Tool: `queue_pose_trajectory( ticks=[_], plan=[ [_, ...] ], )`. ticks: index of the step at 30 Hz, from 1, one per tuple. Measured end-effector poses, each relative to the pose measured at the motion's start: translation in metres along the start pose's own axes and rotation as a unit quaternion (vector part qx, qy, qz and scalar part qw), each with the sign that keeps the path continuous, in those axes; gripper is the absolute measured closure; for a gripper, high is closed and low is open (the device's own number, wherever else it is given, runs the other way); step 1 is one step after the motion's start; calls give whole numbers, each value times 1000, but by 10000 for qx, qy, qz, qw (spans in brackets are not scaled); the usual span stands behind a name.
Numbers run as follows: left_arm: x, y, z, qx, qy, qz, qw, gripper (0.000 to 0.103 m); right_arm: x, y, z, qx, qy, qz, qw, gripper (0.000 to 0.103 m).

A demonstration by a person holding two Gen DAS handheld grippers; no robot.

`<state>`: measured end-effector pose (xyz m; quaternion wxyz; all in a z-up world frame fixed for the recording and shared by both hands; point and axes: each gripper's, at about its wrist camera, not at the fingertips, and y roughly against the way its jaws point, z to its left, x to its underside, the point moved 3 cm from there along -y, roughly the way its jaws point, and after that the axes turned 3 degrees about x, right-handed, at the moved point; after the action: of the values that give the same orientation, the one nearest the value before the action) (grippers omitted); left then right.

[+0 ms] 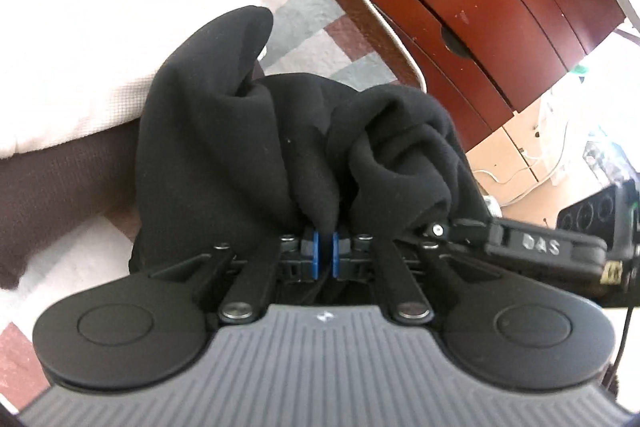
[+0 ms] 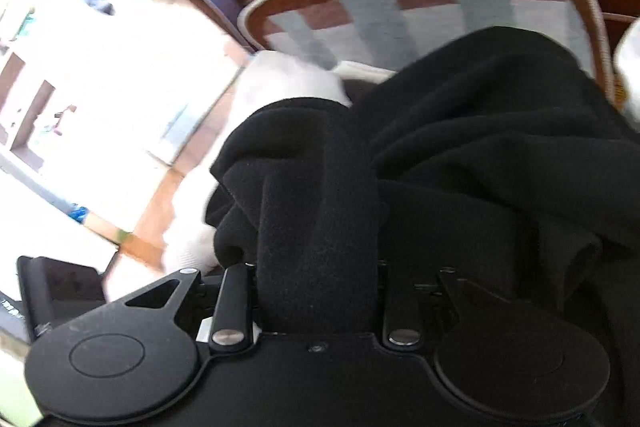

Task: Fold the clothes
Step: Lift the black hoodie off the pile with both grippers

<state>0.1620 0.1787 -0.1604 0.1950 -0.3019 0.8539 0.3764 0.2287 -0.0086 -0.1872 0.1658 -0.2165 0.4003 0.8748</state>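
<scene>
1. A home room: a wooden drawer cabinet (image 1: pixel 492 27) stands beside the checked, brown-bordered tabletop (image 1: pixel 304 23).
2. Folded white (image 1: pixel 100 39) and brown (image 1: pixel 60 187) textiles lie there; cardboard boxes (image 1: pixel 500 151) sit on the floor.

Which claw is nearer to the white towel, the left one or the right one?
Left, as far as I can judge. The left claw, shut on the black garment, sits just beside the white towel. From the right claw, the towel shows only beyond the bunched garment.

i count one black garment (image 1: pixel 224 147) bunched up between my two claws, one white folded cloth (image 1: pixel 100 39) at far left, one brown cloth (image 1: pixel 52 187) near left, and two drawers (image 1: pixel 472 39) far right.
</scene>
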Motion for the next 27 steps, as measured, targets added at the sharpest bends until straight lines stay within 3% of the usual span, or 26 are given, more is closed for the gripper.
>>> queue_pose_trajectory(
  ticks=[3, 6, 7, 8, 10, 11, 13, 14, 15, 17, 19, 21, 27],
  plan=[
    [1, -10, 4, -302, -264, -5, 9992, 95, -7, 8, -5, 1235, 354, -526, 9903, 66],
    [3, -21, 12, -628, -539, 4, 9966, 78, -17, 16, -17, 2251, 714, -844, 9680, 52],
    [4, -25, 14, -736, -630, 8, 9953, 67, -21, 20, -24, 2387, 643, -878, 9650, 49],
    [4, -28, 17, -845, -721, 11, 9938, 50, -24, 25, -31, 2441, 485, -913, 9642, 44],
    [5, -36, 22, -1061, -904, 17, 9902, 28, -29, 34, -49, 2323, 76, -921, 9682, 38],
    [6, -39, 24, -1168, -994, 20, 9882, 20, -30, 35, -58, 2168, -131, -851, 9724, 34],
    [7, -46, 29, -1383, -1175, 26, 9834, 18, -29, 32, -74, 1758, -625, -627, 9804, 33],
    [7, -50, 31, -1490, -1265, 29, 9807, 22, -27, 30, -80, 1524, -885, -487, 9831, 32],
    [7, -52, 37, -1297, -1088, 80, 9855, 27, -21, 26, -84, 1319, -1089, -349, 9846, 30],
    [8, -50, 54, -461, -240, 310, 9982, 91, -13, 15, -88, 1054, -1373, -127, 9848, 30],
    [8, -39, 59, 58, 169, 250, 9995, 96, -7, 4, -84, 1064, -1453, -84, 9836, 29],
    [5, -26, 50, 265, 51, 62, 9996, 96, -5, -1, -81, 923, -1602, -24, 9828, 30],
    [6, -13, 23, 648, 41, 200, 9977, 97, 0, -14, -83, -159, -2250, 439, 9732, 31]
  ],
)
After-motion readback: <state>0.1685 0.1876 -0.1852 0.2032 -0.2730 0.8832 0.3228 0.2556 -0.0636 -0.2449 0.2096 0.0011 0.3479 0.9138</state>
